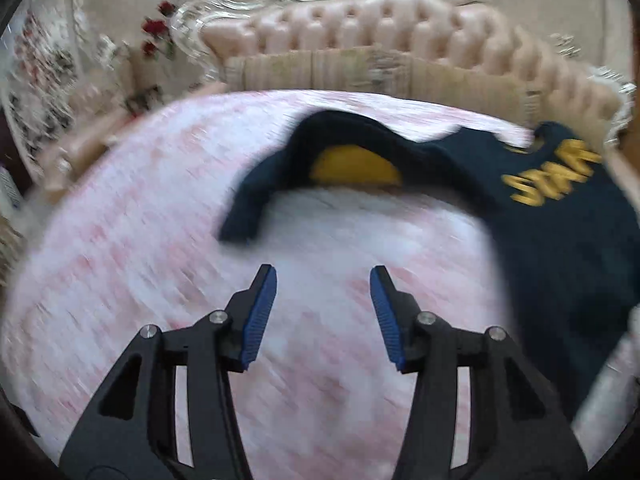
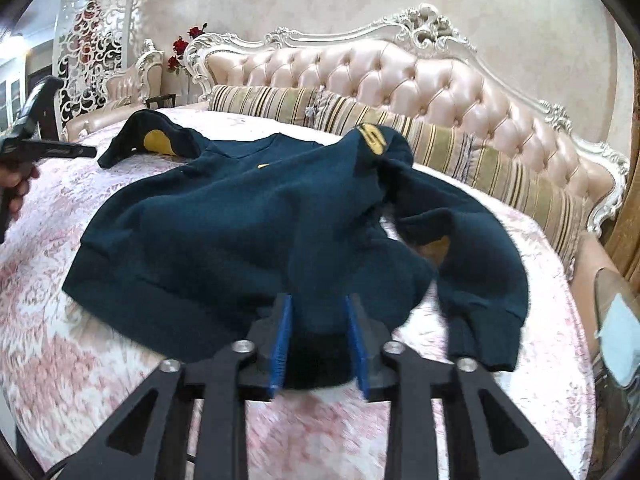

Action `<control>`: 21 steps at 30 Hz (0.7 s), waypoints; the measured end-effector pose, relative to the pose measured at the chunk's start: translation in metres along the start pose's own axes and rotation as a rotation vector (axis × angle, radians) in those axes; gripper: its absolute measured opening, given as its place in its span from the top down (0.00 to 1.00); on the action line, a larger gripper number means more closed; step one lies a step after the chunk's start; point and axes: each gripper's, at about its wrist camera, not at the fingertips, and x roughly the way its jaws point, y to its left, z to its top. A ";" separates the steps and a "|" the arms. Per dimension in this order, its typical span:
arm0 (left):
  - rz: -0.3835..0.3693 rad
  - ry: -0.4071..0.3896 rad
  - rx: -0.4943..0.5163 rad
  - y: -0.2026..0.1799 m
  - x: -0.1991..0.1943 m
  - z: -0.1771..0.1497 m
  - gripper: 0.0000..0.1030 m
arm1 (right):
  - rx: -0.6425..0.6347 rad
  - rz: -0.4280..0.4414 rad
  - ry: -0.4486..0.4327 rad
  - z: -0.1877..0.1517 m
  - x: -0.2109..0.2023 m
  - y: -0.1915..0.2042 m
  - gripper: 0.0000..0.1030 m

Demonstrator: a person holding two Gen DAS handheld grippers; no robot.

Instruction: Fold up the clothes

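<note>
- Nearest the right wrist lens: right tongs (image 2: pixel 318 344), blue pads either side of a bunched fold of the navy sweatshirt (image 2: pixel 256 220), hem cloth pinched between them.
- Nearest the left wrist lens: left tongs (image 1: pixel 323 312), spread, nothing between the pads, only pink-and-white bedspread (image 1: pixel 140 240) beneath; whole view smeared with blur.
- Sweatshirt spread on the bed, body mostly flat, hem toward the right tongs, neckline toward the tufted pink headboard (image 2: pixel 400 76); long axis running from hem up to collar, roughly away from the right camera.
- Seen only from the right: striped bolster (image 2: pixel 460 144) along the headboard, right sleeve (image 2: pixel 480 280) crumpled and draped down beside the body, left tongs at far left edge held in a hand (image 2: pixel 18 188).
- Seen only from the left: yellow lettering (image 1: pixel 548 176) on the chest, upside down; far sleeve (image 1: pixel 304 160) curving out over the bedspread, yellow elbow patch (image 1: pixel 356 164) showing, cuff end nearest the left tongs but well apart from them.
</note>
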 end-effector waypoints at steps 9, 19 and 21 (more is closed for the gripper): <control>-0.329 0.053 -0.133 -0.061 -0.032 -0.069 0.46 | -0.080 -0.073 -0.026 -0.015 -0.020 -0.009 0.50; -0.454 0.115 -0.103 -0.113 -0.033 -0.091 0.43 | -0.190 -0.083 -0.046 -0.023 -0.021 -0.017 0.33; -0.466 0.127 -0.107 -0.121 -0.026 -0.089 0.43 | -0.188 -0.076 -0.047 -0.026 -0.024 -0.016 0.32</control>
